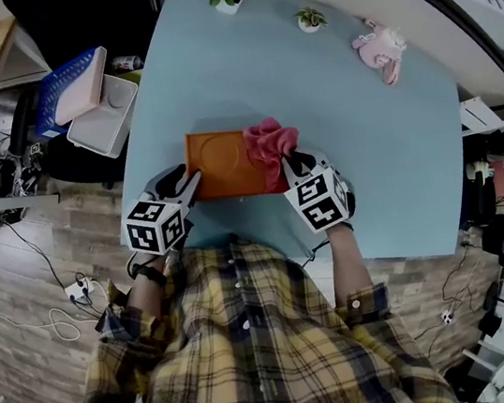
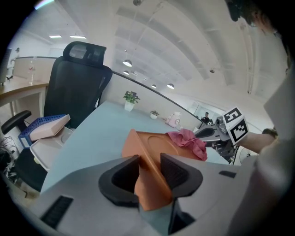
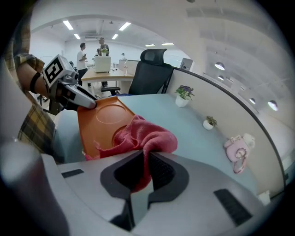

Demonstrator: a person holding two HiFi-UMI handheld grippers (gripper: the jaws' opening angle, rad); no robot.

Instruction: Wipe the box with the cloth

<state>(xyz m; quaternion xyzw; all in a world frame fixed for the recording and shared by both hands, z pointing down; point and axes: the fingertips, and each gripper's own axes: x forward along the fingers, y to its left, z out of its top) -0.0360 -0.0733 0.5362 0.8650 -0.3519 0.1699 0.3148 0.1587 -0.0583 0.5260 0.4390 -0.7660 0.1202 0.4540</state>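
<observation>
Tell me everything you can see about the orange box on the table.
The orange box is flat and rectangular, looks like smooth plastic, and has a shallow round recess in its top face. It rests on the light blue table in front of the person. The left gripper clamps its near left corner, and the pink cloth, held by the right gripper, lies bunched on its right end.

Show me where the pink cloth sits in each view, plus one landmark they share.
Head view: cloth at centre, on the box's right end.
Left gripper view: cloth right of centre, on the box's far end.
Right gripper view: cloth at centre, pinched between the right gripper's fingers.
Shared landmark: the orange box, under the cloth in all three.
</observation>
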